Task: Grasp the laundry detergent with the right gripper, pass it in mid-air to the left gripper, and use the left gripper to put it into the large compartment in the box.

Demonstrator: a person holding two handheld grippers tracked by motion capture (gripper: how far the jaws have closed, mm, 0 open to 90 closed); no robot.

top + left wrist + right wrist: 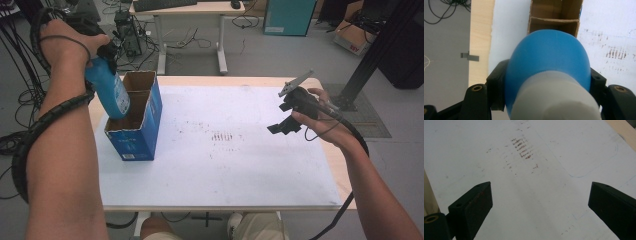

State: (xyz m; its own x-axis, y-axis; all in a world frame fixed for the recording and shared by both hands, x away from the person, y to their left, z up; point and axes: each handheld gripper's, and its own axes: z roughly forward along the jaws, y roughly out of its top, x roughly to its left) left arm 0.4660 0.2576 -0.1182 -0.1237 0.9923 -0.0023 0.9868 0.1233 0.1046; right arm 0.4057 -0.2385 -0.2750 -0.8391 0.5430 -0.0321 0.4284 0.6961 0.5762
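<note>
The left gripper (102, 50) and right gripper (292, 112) are made of black plastic with brass-ringed screw holes. A ribbed black cable (30, 135) is wound around the bare left forearm.

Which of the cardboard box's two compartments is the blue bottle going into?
The nearer compartment: the blue bottle, held in the left claw, has its base in it; the far compartment holds nothing.

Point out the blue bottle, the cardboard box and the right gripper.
blue bottle (111, 87): high view, its blue body.
cardboard box (141, 136): high view, its blue front wall.
right gripper (540, 201): right gripper view, midway between its open fingers.
</note>
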